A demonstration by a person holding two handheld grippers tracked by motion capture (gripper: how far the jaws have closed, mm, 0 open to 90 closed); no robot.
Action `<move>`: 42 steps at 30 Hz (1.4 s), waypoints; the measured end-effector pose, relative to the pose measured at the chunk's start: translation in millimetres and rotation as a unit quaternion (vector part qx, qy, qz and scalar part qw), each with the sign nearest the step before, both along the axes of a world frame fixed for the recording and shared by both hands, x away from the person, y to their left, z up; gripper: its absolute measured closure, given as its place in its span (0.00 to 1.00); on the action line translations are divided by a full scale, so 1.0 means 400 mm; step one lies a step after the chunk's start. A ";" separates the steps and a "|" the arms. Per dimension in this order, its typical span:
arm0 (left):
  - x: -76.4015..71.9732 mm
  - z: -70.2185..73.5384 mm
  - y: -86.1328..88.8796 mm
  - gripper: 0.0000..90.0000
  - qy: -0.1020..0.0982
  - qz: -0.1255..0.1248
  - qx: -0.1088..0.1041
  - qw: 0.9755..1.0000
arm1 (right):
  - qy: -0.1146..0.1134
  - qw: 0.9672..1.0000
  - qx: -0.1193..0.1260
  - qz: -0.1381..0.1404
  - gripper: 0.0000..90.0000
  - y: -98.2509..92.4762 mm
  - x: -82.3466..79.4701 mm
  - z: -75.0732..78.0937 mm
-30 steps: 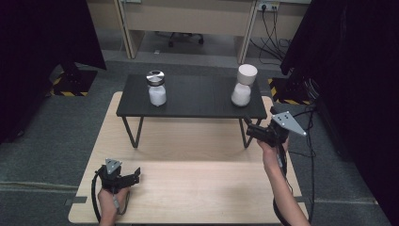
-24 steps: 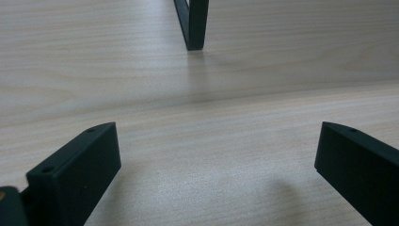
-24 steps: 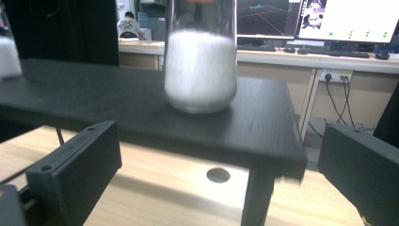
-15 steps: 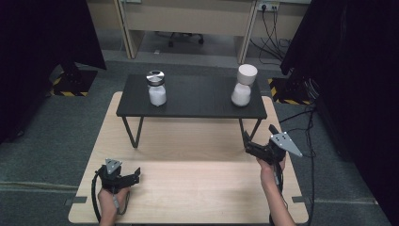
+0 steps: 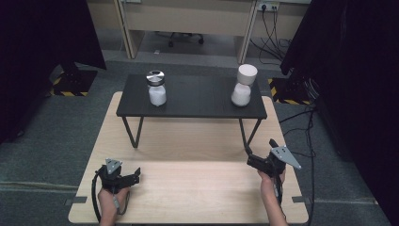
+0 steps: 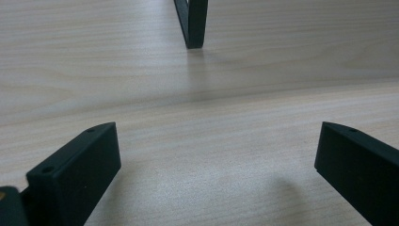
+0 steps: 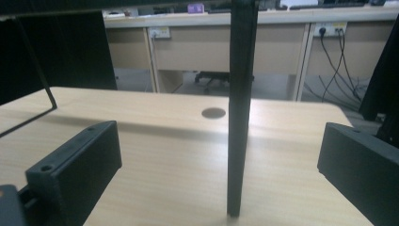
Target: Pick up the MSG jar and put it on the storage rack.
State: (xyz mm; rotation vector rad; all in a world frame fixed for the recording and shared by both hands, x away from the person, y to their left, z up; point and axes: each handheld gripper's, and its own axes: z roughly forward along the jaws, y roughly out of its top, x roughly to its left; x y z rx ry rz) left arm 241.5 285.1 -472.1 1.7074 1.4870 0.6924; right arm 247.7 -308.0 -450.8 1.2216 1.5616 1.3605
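A low black table (image 5: 197, 101) stands on a light wooden tabletop (image 5: 188, 188). On its left end is a glass jar (image 5: 156, 89) with a metal lid and white contents. A white lidded container (image 5: 243, 85) stands on its right end. My left gripper (image 5: 135, 175) rests low at the front left of the wood, open, with bare wood between its jaws (image 6: 216, 160). At the front right my right gripper (image 5: 258, 150) is open too. It faces the black table's front right leg (image 7: 240, 108), which rises between its jaws without touching them.
Another black table leg (image 6: 192, 23) stands ahead of the left gripper. Cables (image 5: 308, 141) trail over the grey floor to the right. Desks (image 5: 188, 19) and dark curtains (image 5: 42, 42) lie behind. A round hole (image 7: 213, 113) marks the wooden top beyond the leg.
My right gripper has come down and back toward the person, from beside the black table's right end to low over the wood by its front right leg. The left gripper has stayed still.
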 end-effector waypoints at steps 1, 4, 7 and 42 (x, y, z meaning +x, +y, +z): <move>0.000 0.000 0.000 0.00 0.000 0.000 0.000 1.000 | 0.002 1.000 0.000 -0.001 0.00 -0.002 -0.002 -0.004; 0.000 0.000 -0.001 0.00 0.000 0.000 0.001 1.000 | 0.009 1.000 0.002 -0.004 0.00 -0.007 -0.008 -0.018; 0.001 0.000 -0.001 0.00 0.000 0.000 0.001 1.000 | 0.015 1.000 -0.002 -0.004 0.00 -0.009 -0.015 -0.031; 0.007 0.005 -0.011 0.00 0.009 0.000 0.012 1.000 | 0.033 0.999 -0.015 -0.016 0.00 -0.025 -0.111 -0.162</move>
